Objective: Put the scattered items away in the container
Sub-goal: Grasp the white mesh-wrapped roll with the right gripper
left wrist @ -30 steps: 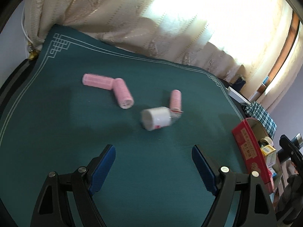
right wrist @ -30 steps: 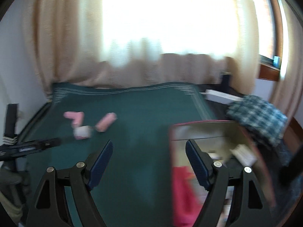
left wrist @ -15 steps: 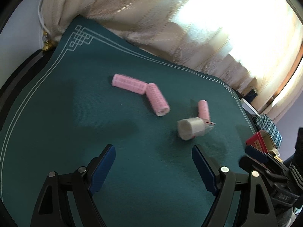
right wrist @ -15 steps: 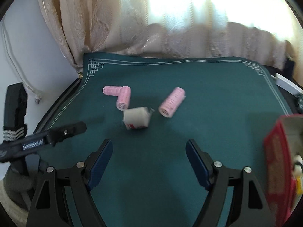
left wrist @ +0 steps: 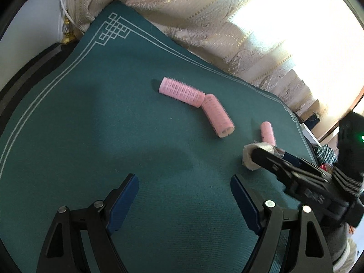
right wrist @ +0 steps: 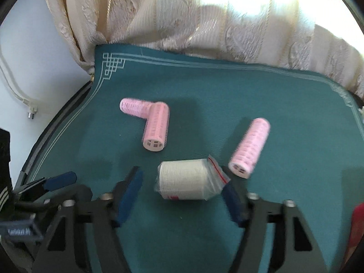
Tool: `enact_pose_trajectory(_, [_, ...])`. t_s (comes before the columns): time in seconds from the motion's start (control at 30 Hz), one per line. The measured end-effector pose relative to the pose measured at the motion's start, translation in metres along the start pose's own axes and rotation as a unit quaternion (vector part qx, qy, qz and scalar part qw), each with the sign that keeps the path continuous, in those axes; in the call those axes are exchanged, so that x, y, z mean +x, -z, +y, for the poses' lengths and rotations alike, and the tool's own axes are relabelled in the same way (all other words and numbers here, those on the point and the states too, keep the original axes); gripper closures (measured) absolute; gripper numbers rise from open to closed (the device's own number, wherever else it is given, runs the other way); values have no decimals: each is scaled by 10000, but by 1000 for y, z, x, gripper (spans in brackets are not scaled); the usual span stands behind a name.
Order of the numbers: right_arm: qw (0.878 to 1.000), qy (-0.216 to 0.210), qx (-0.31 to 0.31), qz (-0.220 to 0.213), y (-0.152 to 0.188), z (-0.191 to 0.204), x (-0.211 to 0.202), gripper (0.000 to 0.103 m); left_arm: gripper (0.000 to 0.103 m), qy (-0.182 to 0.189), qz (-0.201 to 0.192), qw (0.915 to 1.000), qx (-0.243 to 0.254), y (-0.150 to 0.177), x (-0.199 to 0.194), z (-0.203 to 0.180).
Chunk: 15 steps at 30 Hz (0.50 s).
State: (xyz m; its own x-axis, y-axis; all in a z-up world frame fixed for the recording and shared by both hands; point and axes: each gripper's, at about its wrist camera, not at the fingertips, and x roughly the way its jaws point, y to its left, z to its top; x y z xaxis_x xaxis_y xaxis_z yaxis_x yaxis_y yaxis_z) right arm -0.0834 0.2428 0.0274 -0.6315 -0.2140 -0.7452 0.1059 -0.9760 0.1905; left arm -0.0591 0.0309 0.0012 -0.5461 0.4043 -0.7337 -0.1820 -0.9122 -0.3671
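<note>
a white roll in a clear plastic bag [right wrist: 190, 180] lies on its side on the green table cloth [right wrist: 227, 95], its bagged end with a red strip pointing to the right in the right wrist view. it sits between the two blue-padded fingers of the right gripper [right wrist: 182, 192], whose jaws are closing around it; a gap shows on the left side, while the right pad is at the edge of the bag, and contact there cannot be told. just beyond the roll's right end lies a single pink hair roller [right wrist: 250, 146], tilted, near but apart from it. farther left, two more pink rollers [right wrist: 150, 119] lie touching end to side in an l shape. the left gripper [left wrist: 184, 199] hovers over bare cloth nearer the camera side, its jaws spread wide with nothing between them. in the left wrist view the right gripper [left wrist: 268, 157] reaches in from the right, over the white roll [left wrist: 249, 157]. a red container [right wrist: 357, 227] shows only as a sliver at the right edge. cream curtains [right wrist: 182, 18] hang behind the table.
</note>
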Motion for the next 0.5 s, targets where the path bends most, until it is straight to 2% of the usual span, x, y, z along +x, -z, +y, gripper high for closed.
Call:
enact_pose_trajectory(0.03, [10000,19,23,43,1,-1,3,56,18,2,7,10000,2,0,1,0])
enact_pose_trajectory(0.1, [10000,-19,70,33,3,-2,3,57,18,-10,2,10000,1,1,1,1])
enact_pose_trajectory(0.5, [9987,-73,264,-424,34,-14,-62,58,18,-187,130,9994,266,-4,11,-15])
